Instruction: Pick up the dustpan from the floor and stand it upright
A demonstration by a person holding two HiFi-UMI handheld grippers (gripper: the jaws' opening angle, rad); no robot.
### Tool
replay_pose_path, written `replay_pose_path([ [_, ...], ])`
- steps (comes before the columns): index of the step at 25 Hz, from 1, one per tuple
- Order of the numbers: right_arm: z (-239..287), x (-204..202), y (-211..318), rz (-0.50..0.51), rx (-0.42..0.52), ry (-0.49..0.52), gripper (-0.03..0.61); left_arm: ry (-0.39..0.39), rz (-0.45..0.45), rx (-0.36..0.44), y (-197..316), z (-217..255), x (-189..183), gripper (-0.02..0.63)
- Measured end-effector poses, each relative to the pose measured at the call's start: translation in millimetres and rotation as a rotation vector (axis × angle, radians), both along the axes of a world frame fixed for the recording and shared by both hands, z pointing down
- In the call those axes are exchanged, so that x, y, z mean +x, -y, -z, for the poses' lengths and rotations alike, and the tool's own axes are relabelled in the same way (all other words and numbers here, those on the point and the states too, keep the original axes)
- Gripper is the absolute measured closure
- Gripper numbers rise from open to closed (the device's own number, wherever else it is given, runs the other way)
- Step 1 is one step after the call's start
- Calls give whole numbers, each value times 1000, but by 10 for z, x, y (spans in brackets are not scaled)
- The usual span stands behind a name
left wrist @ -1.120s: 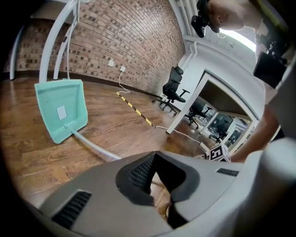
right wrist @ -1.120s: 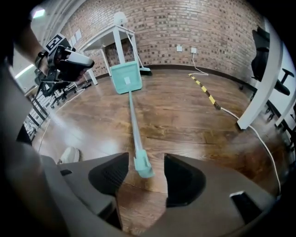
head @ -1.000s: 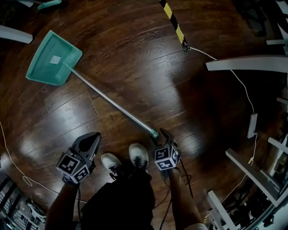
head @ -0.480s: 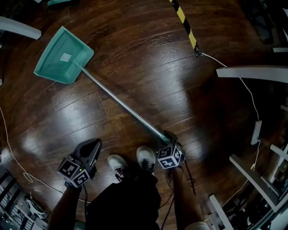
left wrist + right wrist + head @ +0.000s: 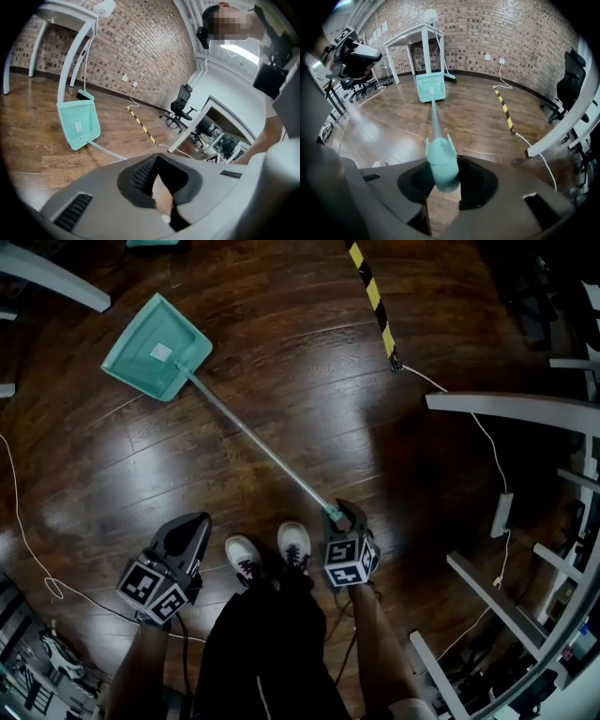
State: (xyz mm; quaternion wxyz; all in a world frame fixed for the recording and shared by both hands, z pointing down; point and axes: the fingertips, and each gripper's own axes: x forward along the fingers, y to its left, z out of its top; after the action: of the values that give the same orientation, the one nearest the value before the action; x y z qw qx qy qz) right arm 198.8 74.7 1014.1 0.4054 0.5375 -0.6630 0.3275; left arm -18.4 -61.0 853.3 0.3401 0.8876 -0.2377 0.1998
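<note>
- The dustpan [image 5: 157, 348] was judged light and stiff, best held at the handle [image 5: 258, 448] end.
- The right tongs [image 5: 342, 515], just closed, were clenched on the handle; the left tongs [image 5: 194, 523] were shut, empty.

one dustpan [image 5: 159, 351], two grippers [image 5: 195, 521] [image 5: 345, 514], two shoes [image 5: 246, 557] [image 5: 293, 545]

No word, number or brand can be read in any view. A small pale label [image 5: 161, 352] is borne on the pan of the teal dustpan [image 5: 136, 360], far left on the floor, but its print is too small to be made out. Black-and-white square markers are carried on the cubes of the left gripper [image 5: 194, 521] and the right gripper [image 5: 345, 514], near. Only block patterns are shown on them, not letters. A yellow-and-black striped tape [image 5: 373, 294] is laid on the floor at the far right as a warning marking.
</note>
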Motion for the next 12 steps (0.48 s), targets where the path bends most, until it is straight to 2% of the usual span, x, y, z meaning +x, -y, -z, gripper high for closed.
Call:
replay_pose_path([
  [5,994,-89,493,48,73,-18,471,-30,50,24,30,892,-86,606],
  [12,2082,-314,1226,131,99,-75,472,-41,145,68,87,1925,-544,606],
])
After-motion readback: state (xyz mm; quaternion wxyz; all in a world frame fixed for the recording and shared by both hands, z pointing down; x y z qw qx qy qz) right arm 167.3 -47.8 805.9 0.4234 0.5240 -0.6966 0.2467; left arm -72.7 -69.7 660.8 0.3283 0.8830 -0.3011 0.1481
